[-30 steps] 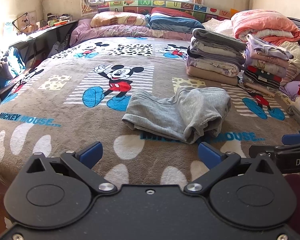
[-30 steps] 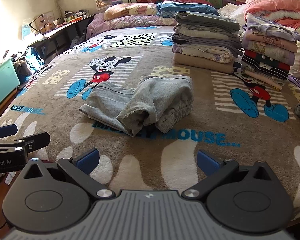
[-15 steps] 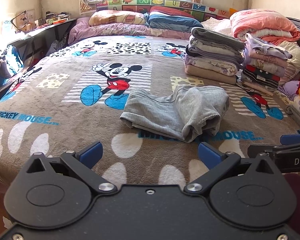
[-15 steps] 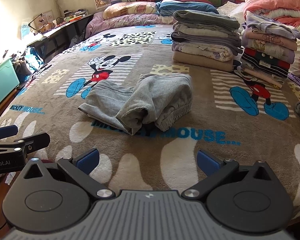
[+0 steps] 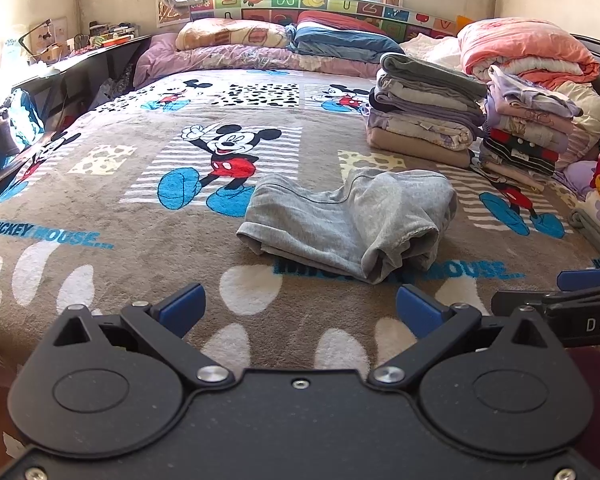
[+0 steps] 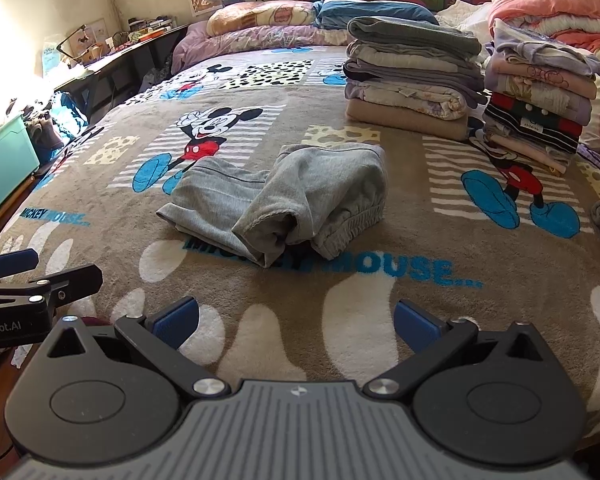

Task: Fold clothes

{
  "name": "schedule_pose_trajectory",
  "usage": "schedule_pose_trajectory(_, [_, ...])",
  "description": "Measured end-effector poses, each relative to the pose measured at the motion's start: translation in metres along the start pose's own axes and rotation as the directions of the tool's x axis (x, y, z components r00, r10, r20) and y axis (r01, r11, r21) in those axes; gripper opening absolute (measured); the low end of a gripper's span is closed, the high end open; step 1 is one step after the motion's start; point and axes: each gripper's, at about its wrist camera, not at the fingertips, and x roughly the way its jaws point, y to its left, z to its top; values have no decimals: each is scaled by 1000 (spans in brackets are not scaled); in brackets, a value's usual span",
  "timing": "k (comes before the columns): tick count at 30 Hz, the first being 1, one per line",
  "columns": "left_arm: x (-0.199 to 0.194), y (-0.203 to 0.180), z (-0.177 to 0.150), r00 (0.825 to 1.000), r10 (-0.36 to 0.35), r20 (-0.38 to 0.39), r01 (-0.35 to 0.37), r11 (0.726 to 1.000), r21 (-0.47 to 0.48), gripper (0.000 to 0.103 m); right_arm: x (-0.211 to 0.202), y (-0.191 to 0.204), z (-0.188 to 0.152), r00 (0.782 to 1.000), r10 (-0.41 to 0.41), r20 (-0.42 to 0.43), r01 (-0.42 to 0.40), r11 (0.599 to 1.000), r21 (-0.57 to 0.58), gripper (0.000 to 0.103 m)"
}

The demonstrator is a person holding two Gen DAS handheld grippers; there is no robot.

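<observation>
From the left wrist: left claw [image 5: 300, 307] spread wide and empty over the near edge of the bed [image 5: 100, 200], gray garment [image 5: 352, 220] loosely folded mid-blanket just beyond, folded stacks [image 5: 424, 120] far right. From the right wrist: right claw [image 6: 296, 320] likewise spread and empty, garment [image 6: 284, 200] ahead, slightly left, apart from both claws.

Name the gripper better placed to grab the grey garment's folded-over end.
Right, probably. The grey garment's bunched end faces the right gripper; it lies right of the left gripper. Both jaws open.
</observation>
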Motion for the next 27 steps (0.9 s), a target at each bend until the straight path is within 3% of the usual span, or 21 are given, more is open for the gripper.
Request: schedule_pose_trajectory(27, [5,0,-1,1000,-9,-7,9,1000,7,103,6,0,0,1000,4,-18,-4,1000,-1,103])
